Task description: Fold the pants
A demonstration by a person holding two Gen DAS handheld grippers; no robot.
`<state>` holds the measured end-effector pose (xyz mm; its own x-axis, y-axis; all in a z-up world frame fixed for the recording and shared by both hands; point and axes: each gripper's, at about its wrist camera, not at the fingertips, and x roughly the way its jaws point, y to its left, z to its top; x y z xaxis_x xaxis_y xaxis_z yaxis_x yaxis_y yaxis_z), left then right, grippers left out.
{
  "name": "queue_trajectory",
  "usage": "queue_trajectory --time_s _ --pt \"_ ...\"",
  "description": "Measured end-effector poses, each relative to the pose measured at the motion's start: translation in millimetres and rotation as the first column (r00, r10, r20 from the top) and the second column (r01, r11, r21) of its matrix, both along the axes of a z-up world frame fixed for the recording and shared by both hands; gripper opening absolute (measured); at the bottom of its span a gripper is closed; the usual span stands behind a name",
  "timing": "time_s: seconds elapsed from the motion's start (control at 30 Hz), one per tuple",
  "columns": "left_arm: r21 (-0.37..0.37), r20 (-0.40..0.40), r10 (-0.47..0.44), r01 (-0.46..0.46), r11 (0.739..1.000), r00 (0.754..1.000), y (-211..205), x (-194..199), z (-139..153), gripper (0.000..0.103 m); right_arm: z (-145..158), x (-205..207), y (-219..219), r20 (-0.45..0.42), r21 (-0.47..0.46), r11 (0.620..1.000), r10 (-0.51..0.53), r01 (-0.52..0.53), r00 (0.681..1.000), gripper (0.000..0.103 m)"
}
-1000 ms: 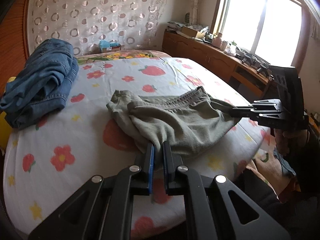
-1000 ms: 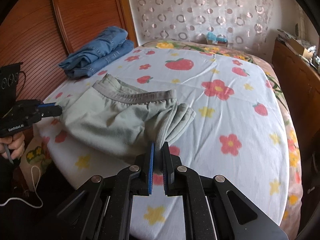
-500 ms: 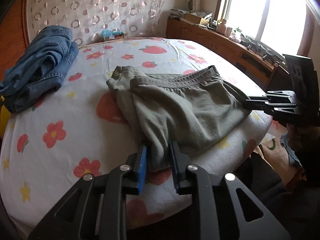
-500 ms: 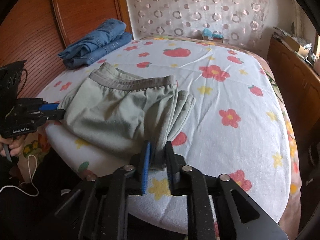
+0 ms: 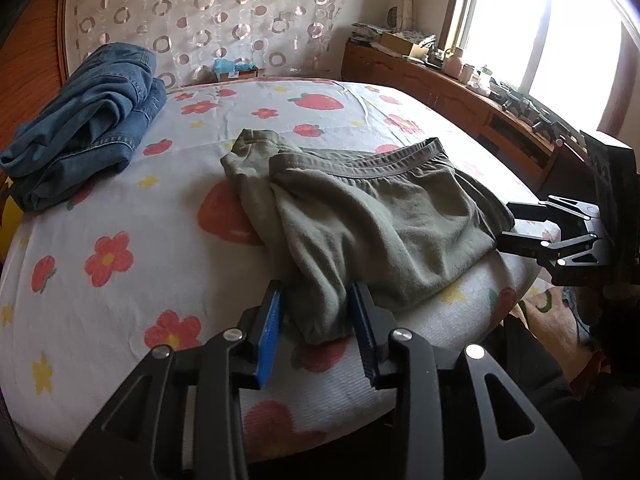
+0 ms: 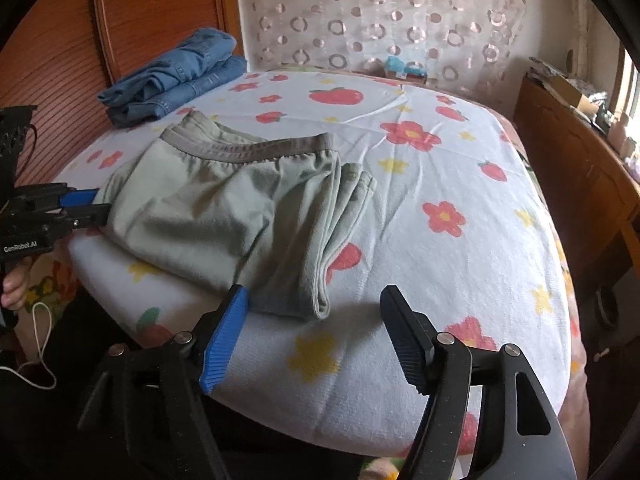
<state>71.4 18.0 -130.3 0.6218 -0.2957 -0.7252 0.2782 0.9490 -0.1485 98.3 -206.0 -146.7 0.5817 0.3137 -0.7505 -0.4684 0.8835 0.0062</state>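
The olive-green pants (image 5: 372, 220) lie folded on the flowered bed sheet (image 5: 120, 280), waistband toward the far side. They also show in the right wrist view (image 6: 224, 208). My left gripper (image 5: 316, 304) is open, its fingers on either side of the near left corner of the pants without pinching it. My right gripper (image 6: 316, 304) is wide open just off the near right corner, the cloth lying free between and ahead of its fingers. Each gripper also shows in the other's view: the right gripper (image 5: 506, 226) and the left gripper (image 6: 98, 206).
Folded blue jeans (image 5: 88, 120) lie at the far left of the bed by the wooden headboard (image 6: 80, 40). A wooden cabinet (image 5: 460, 100) with clutter runs along the window side. The bed edge is close beneath both grippers.
Both grippers were shut on the pants' near corners, lowered them onto the bed and have opened. The right gripper has opened wider and drawn back a little.
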Motion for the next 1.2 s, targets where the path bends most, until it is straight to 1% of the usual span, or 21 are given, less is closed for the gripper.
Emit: queue_trajectory --time_s 0.2,0.43,0.5,0.63,0.83,0.87,0.9,0.97,1.0,1.03,1.13,1.2 --pt "0.007 -0.004 0.017 -0.017 1.0 1.0 0 -2 1 0.034 5 0 -3 -0.019 0.004 0.998 -0.055 0.055 0.998 0.072" --pt "-0.024 -0.057 0.037 -0.039 0.999 0.998 6 0 6 0.034 16 -6 2 0.03 -0.036 0.999 -0.037 0.038 0.999 0.072" --pt "-0.025 -0.042 0.044 -0.045 0.999 0.998 7 -1 10 0.034 19 -6 4 0.033 -0.041 0.998 -0.038 0.039 0.999 0.072" --pt "-0.046 -0.006 0.046 -0.046 0.998 0.999 9 1 20 0.034 26 -2 7 0.03 0.025 1.0 0.003 -0.004 1.0 0.072" --pt "-0.064 0.039 0.029 -0.026 0.998 0.999 8 20 35 0.034 31 17 12 0.031 0.071 0.997 0.015 -0.017 0.999 0.071" --pt "-0.063 0.045 0.023 -0.02 0.998 0.999 6 24 36 0.034 31 23 12 0.028 0.079 0.997 0.017 -0.019 0.999 0.069" --pt "-0.06 0.049 0.019 -0.016 0.998 0.999 4 29 37 0.032 31 27 13 0.028 0.084 0.996 0.017 -0.019 0.999 0.065" --pt "-0.062 0.054 0.005 -0.002 0.998 0.999 1 39 37 0.029 32 38 15 0.029 0.094 0.995 0.023 -0.026 0.999 0.059" --pt "-0.062 0.047 0.005 -0.002 0.998 0.999 -1 45 37 0.027 32 41 15 0.029 0.096 0.995 0.023 -0.026 0.999 0.053" --pt "-0.06 0.042 0.007 -0.004 0.998 0.999 -2 49 36 0.027 31 49 17 0.024 0.098 0.995 0.022 -0.025 0.999 0.049" --pt "-0.042 0.026 0.007 -0.006 0.999 1.0 -7 63 30 0.026 28 64 19 0.015 0.104 0.994 0.019 -0.02 1.0 0.043" --pt "-0.035 0.014 0.01 -0.009 0.999 1.0 -8 68 26 0.026 27 71 21 0.011 0.101 0.995 0.016 -0.017 1.0 0.042"
